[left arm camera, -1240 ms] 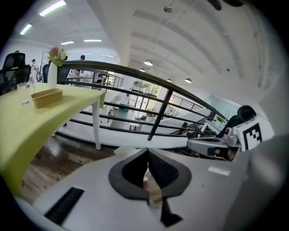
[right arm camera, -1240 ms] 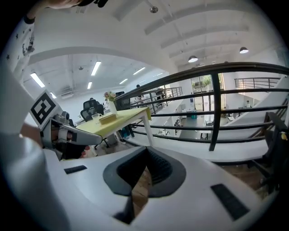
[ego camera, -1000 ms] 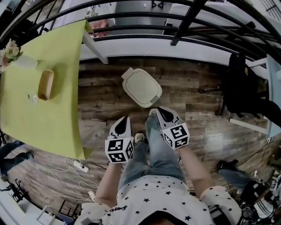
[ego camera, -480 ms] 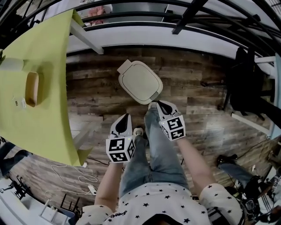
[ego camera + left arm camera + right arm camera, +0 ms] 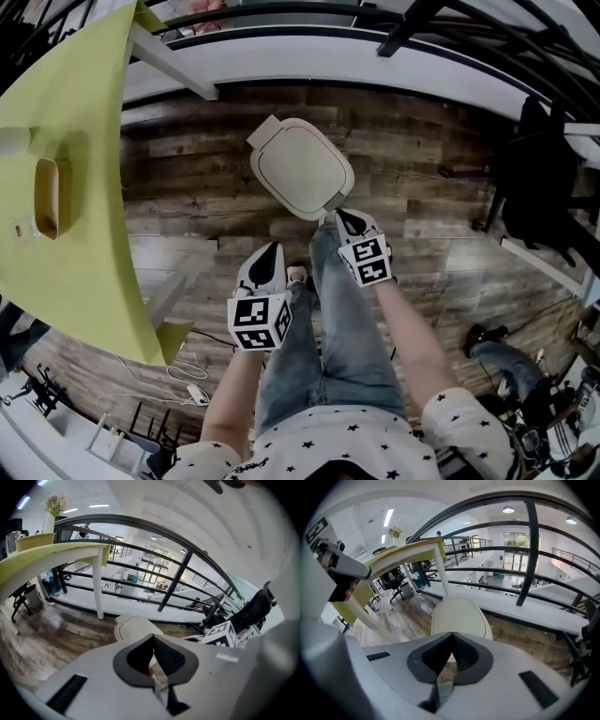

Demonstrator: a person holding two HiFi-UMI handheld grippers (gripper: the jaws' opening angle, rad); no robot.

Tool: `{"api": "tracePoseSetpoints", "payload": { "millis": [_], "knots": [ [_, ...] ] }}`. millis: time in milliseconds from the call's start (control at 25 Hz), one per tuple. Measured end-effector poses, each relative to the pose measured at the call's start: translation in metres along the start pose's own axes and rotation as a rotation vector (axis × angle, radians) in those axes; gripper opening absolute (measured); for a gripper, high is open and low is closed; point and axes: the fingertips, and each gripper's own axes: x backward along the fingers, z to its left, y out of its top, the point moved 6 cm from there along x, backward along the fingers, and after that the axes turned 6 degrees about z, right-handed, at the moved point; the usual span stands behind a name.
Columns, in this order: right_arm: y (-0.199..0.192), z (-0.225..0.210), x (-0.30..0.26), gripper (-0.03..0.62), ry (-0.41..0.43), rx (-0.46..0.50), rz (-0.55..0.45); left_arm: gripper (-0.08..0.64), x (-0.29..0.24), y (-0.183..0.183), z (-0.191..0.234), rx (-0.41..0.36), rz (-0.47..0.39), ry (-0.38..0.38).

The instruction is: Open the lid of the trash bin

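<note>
The trash bin (image 5: 300, 169) stands on the wooden floor ahead of me, its cream rounded lid down. It also shows as the bin (image 5: 133, 625) in the left gripper view and the bin (image 5: 459, 616) in the right gripper view. My right gripper (image 5: 341, 217) is shut and empty, with its tips just at the lid's near right edge by the dark front strip. The left gripper (image 5: 273, 249) is shut too, holds nothing, and hangs farther back over the floor, beside my jeans leg.
A table with a yellow-green cloth (image 5: 75, 122) stands at the left, a wooden tray (image 5: 47, 197) on it. Black railing (image 5: 309, 37) runs behind the bin. A dark chair (image 5: 544, 178) is at the right. Cables and a power strip (image 5: 192, 392) lie near my left foot.
I have stepped closer, so the bin is nearer and larger. The right gripper has moved forward up to the lid's near edge; the left gripper has stayed back.
</note>
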Motion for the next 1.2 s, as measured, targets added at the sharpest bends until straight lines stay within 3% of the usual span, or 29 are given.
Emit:
{"api": "tracePoseSetpoints", "payload": {
  "millis": [560,1200],
  "knots": [
    [-0.041,-0.022,-0.064,-0.006,0.001,0.031,0.161,0.011,-0.033,-0.024,0.010,0.048,0.033,0.004],
    [-0.058,-0.027,-0.092,-0.006,-0.022,0.005,0.168,0.011,-0.048,-0.052,0.018,0.057,0.079,0.002]
  ]
}}
